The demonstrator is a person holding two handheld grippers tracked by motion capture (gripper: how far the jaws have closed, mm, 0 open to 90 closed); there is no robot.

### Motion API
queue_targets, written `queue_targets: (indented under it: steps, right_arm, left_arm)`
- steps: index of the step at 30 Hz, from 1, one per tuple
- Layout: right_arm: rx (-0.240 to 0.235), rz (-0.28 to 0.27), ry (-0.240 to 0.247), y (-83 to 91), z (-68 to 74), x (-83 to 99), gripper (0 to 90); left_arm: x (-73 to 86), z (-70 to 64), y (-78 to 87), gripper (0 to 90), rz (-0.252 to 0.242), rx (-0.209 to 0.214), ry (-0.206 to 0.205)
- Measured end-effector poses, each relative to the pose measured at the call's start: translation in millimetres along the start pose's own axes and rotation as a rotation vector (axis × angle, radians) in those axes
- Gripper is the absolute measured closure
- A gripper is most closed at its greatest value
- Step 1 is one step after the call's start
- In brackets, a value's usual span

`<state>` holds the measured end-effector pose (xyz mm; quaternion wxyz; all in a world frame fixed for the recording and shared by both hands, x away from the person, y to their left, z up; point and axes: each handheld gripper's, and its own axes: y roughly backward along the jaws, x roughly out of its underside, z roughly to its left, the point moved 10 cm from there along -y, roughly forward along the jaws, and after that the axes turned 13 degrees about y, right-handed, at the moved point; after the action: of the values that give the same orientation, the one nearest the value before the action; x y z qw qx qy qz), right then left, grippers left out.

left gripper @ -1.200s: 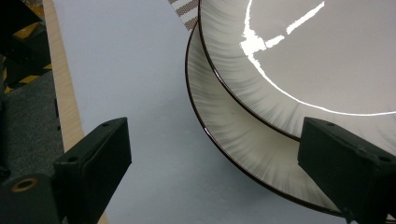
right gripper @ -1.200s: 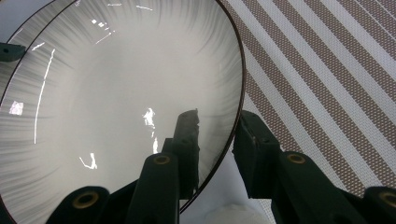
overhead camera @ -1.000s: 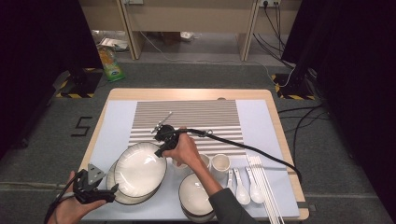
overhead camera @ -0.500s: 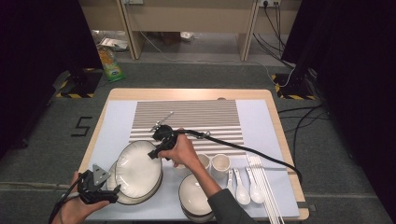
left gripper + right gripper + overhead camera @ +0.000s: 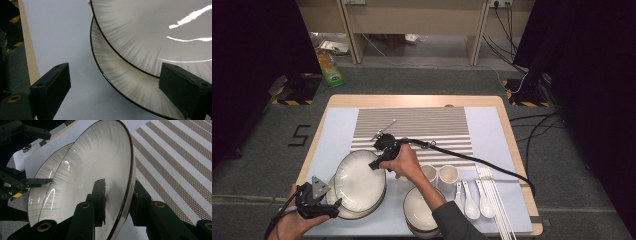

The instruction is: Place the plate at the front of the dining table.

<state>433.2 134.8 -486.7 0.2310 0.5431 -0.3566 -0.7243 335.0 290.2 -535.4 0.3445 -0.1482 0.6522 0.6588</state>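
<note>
While the right gripper point(image 5: 117, 202) clamps the top plate's point(image 5: 359, 177) rim, tilting it.
Left gripper point(image 5: 334, 204), jaws spread, waits at the lower plate's point(image 5: 117, 82) seven o'clock edge.

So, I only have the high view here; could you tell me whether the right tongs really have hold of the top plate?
Observer: Yes, the right tongs are shut on the rim of the top plate, one jaw inside, one outside.
Operator: Is it lifted?
Observer: It tilts up steeply at the gripped side, above the lower plate; I cannot tell whether the far edges touch.
Operator: And the left tongs?
Observer: The left tongs are open, jaws wide apart, with the lower plate's rim between them.
</note>
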Motion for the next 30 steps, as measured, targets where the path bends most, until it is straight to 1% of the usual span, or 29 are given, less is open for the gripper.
queue_targets:
  steps: [2,3,4,6,7,8,9,10,11,12,13,14,15,17,18,19,20,21,22,24,25,26,27,28,30]
  right_arm:
    - [-0.001,-0.004,-0.003,0.3,0.3,-0.8,71.4]
    - [-0.001,-0.028,-0.003,0.9,0.6,-3.6,73.2]
    - [-0.005,-0.040,0.002,1.7,0.7,-5.3,74.4]
    - [-0.017,-0.055,-0.004,3.0,1.7,-7.5,76.3]
    - [-0.024,-0.059,-0.012,3.5,2.4,-8.5,76.8]
    - [-0.022,-0.064,-0.004,3.4,1.8,-9.3,76.9]
    - [-0.025,-0.062,-0.013,3.6,2.7,-9.2,77.1]
    - [-0.024,-0.063,0.000,3.8,2.0,-9.6,77.5]
    - [-0.028,-0.065,-0.007,4.2,1.9,-9.9,78.1]
    - [-0.035,-0.067,-0.020,4.4,2.3,-10.2,78.8]
    - [-0.041,-0.074,-0.029,4.3,2.3,-11.2,79.6]
    - [-0.047,-0.084,-0.030,4.2,2.0,-12.7,80.4]
    - [-0.051,-0.091,-0.032,4.1,2.1,-13.8,80.7]
    - [-0.052,-0.088,-0.035,3.9,2.6,-14.5,80.7]
    - [-0.057,-0.087,-0.023,2.7,2.2,-16.0,80.8]
    - [-0.057,-0.087,-0.023,2.7,2.2,-16.0,80.8]
    - [-0.060,-0.085,-0.035,2.8,1.3,-16.4,80.9]
    - [-0.057,-0.093,-0.032,2.6,0.2,-17.1,80.9]
    - [-0.061,-0.087,-0.030,2.3,-0.7,-16.8,80.8]
    - [-0.066,-0.092,-0.032,1.8,-1.3,-17.4,80.9]
    - [-0.068,-0.090,-0.029,1.7,-1.7,-17.5,80.9]
    - [-0.064,-0.091,-0.036,1.8,-2.9,-17.8,80.9]
    - [-0.062,-0.090,-0.044,2.0,-3.5,-17.9,80.9]
    - [-0.064,-0.087,-0.035,2.1,-4.5,-18.0,80.8]
    - [-0.063,-0.091,-0.039,2.6,-5.1,-18.7,80.8]
  left_arm:
    - [0.1,-0.2,-0.2,9.4,0.001,0.001,-0.001]
    - [0.3,-0.4,-0.2,9.4,0.001,0.006,0.001]
    - [0.3,-0.4,0.0,9.4,0.001,0.009,0.002]
    - [0.4,-0.6,0.3,9.5,0.001,0.010,0.000]
    - [0.3,-1.2,0.5,9.5,0.000,0.012,0.000]
    - [0.2,-1.3,0.6,9.8,-0.001,0.013,-0.001]
    - [0.3,-1.4,0.9,10.4,0.000,0.014,-0.002]
    - [0.3,-1.4,0.9,10.6,0.000,0.014,-0.002]
    - [0.2,-1.7,1.2,10.7,-0.001,0.018,0.001]
    - [-0.2,-2.1,2.3,11.4,-0.002,0.031,0.003]
    - [-0.2,-2.1,2.3,12.9,-0.002,0.031,0.003]
    - [-1.2,-2.6,4.2,14.2,-0.007,0.043,0.011]
    - [-1.9,-2.2,5.0,14.8,-0.013,0.045,0.010]
    - [-2.7,-1.0,5.8,15.2,-0.019,0.042,0.011]
    - [-3.0,0.9,6.6,15.4,-0.019,0.051,0.018]
    - [-3.0,0.9,6.6,15.4,-0.019,0.051,0.018]
    - [-3.6,2.0,7.3,15.4,-0.024,0.060,0.027]
    - [-5.3,5.5,10.2,15.4,-0.037,0.070,0.043]
    - [-6.1,7.1,11.8,15.4,-0.043,0.072,0.050]
    - [-7.4,9.7,13.9,15.4,-0.051,0.073,0.058]
    - [-9.4,16.1,18.3,15.3,-0.063,0.070,0.079]
    - [-9.9,18.6,19.3,15.2,-0.070,0.069,0.088]
    - [-9.9,18.6,19.3,15.2,-0.070,0.069,0.088]
    - [-9.9,23.2,21.0,15.2,-0.074,0.063,0.097]
    - [-9.7,25.1,21.6,15.2,-0.074,0.063,0.101]
